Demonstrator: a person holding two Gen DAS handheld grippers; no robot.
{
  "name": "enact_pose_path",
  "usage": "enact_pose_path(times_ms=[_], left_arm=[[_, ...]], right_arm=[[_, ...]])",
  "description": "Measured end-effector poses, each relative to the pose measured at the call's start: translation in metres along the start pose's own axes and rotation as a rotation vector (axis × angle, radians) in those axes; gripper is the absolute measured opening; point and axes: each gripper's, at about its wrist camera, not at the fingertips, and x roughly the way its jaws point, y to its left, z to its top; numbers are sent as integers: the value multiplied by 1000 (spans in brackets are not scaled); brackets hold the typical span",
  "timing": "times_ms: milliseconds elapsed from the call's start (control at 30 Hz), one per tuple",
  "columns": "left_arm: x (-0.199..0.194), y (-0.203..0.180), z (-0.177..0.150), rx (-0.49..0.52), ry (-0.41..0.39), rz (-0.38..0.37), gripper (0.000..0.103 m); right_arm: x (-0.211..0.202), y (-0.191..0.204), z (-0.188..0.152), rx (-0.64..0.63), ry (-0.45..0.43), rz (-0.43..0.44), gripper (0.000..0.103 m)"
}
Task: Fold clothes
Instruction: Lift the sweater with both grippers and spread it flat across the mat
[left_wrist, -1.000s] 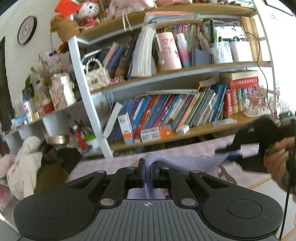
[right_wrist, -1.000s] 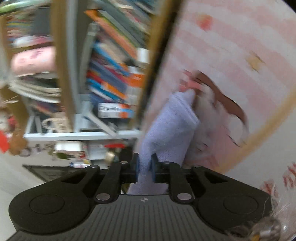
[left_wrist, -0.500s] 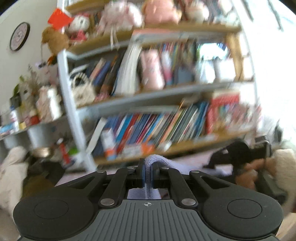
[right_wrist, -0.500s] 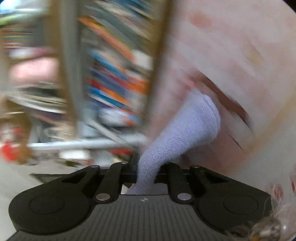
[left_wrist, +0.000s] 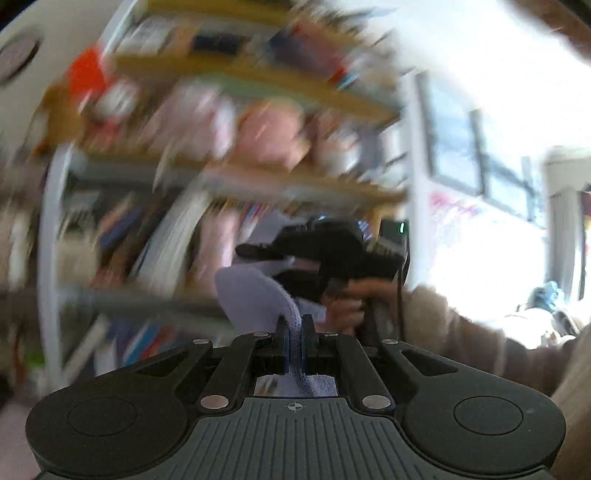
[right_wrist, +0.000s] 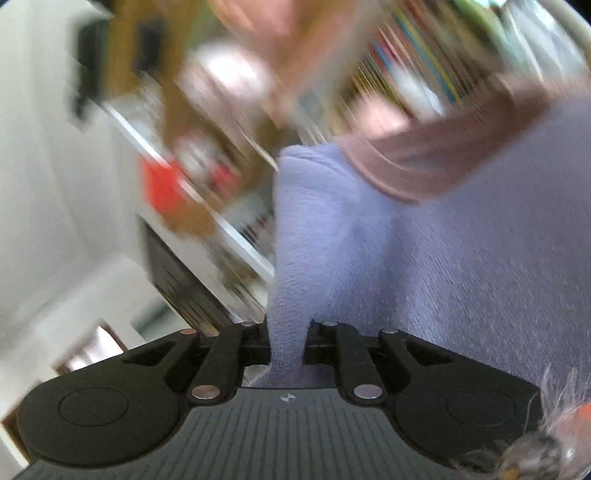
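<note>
garment: lavender knit piece (right_wrist: 424, 258), lifted in the air, strung between the two hand-held grippers. No surface under it visible in either view.
left hand-held gripper (left_wrist: 293, 334): clamped on a narrow bunched edge of the knit; cloth runs up and forward from the jaws as a soft hump.
right hand-held gripper (right_wrist: 288, 341): clamped on a thicker gathered fold; the rest of the garment fans out wide to the right of its view. From the left camera this gripper (left_wrist: 258, 252) shows as a black body held in the person's hand (left_wrist: 347, 299), cloth hanging from it.
background: bookshelf (left_wrist: 229, 177), heavily motion-blurred in both views; detail unreadable.
handling: light, soft, limp, no stiffness. Fuzzy knit, so it likely grips well in the pads and won't slip, but it will stretch and sag between holds.
where to hold: corners or hem edges, one layer or a flat fold. The bunched pinch on the right looks thick; probably gives an uneven crease.
step guess: spreading or shaking out before laying down for a fold.
risk: slack middle may droop and double over on landing.
</note>
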Motion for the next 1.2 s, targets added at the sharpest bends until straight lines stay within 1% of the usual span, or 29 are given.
enact_pose_path(times_ms=[33,67,100,167,200,267,300,333,367,500,533,567,600,633,667,767,867,900,967,1033,1100,1167,1200], left_arm=[[6,14,-12,-52,60,18,6],[11,28,-26,-89,120,42,6],[18,41,-43,-103,185,79,6],[32,66,-75,-109,316,164,6],[37,77,-90,-113,377,201,6],[41,96,-109,-125,461,258,6],[43,105,-118,-131,497,284,6],[43,114,-122,-143,519,299,6],[44,122,-124,-158,530,307,6],[42,148,-128,-191,552,333,6],[44,154,-130,-197,558,339,6],[45,159,-131,-203,564,344,6],[46,162,-133,-208,569,347,6],[47,165,-135,-213,572,348,6],[48,167,-137,-217,576,350,6],[51,173,-143,-230,588,355,6],[53,180,-149,-243,599,360,6],[54,182,-151,-247,603,362,6],[56,186,-155,-256,611,365,6],[58,187,-157,-256,617,374,6],[60,186,-158,-253,625,385,7],[62,185,-159,-245,637,397,10],[62,184,-159,-241,642,402,10]], right_arm=[[17,-10,-14,18,61,-58,11],[38,-25,-35,34,128,-133,11],[53,-36,-53,34,180,-194,11],[86,-63,-96,27,296,-342,11],[99,-74,-112,35,341,-395,11],[120,-97,-140,71,404,-467,11],[128,-106,-148,91,412,-467,11],[136,-112,-153,108,412,-467,11],[146,-111,-154,93,415,-476,11],[179,-103,-163,8,423,-510,12],[186,-100,-167,-17,424,-518,14],[189,-101,-168,-24,426,-525,20],[193,-101,-169,-29,428,-532,35],[191,-103,-170,-26,443,-533,44],[183,-101,-170,-27,451,-529,49],[146,-98,-171,-45,440,-524,49],[85,-98,-177,-100,427,-584,49],[67,-99,-179,-124,424,-626,49],[24,-104,-183,-165,415,-750,49],[-15,-114,-191,-175,430,-867,49],[-41,-118,-198,-192,465,-947,49],[-66,-121,-205,-210,501,-1025,49],[-74,-122,-209,-201,511,-1024,49]])
